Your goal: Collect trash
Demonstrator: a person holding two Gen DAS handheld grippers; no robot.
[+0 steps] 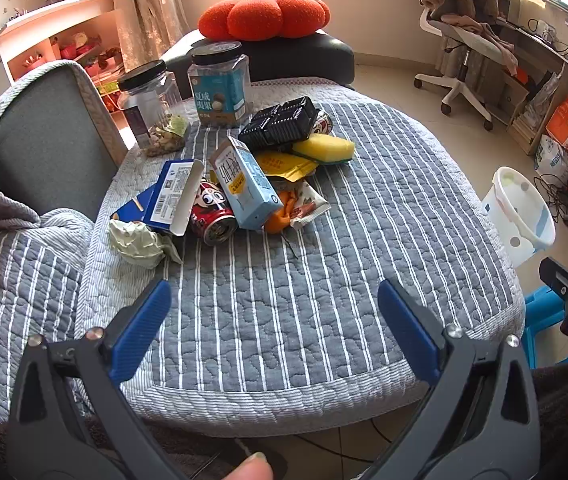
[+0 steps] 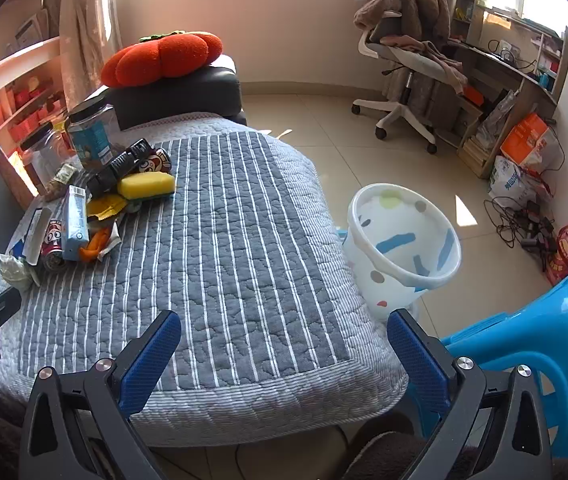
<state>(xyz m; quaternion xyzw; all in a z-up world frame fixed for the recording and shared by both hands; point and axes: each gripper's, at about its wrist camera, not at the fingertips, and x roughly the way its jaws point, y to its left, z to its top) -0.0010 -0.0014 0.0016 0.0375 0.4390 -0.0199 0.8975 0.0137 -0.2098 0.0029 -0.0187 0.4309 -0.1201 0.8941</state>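
- Your left gripper point(image 1: 271, 320), jaws wide and empty, is nearer the trash: the crumpled tissue point(image 1: 139, 240) lies ahead-left.
- Your right gripper point(image 2: 284, 344), also spread empty, sits beside the wastebasket point(image 2: 400, 248).

— What carried the items?
— A padded seat under a grey quilted cover with white stripes point(image 1: 284, 312), its near part bare.

— And lying on it?
— One cluster toward the far left: a crumpled pale paper wad point(image 1: 139, 242), an opened blue carton point(image 1: 171, 198), a red drink can point(image 1: 212, 216) on its side, a light-blue milk carton point(image 1: 245, 184) leaning over it, a snack wrapper point(image 1: 308, 205), a yellow sponge point(image 1: 328, 148), a black plastic tray point(image 1: 279, 122), and two clear jars with black lids point(image 1: 219, 82) at the far edge.

— On the floor?
— A white dotted bin point(image 2: 402, 248) stood on beige tiles point(image 2: 324, 128), just beside the seat's right edge.
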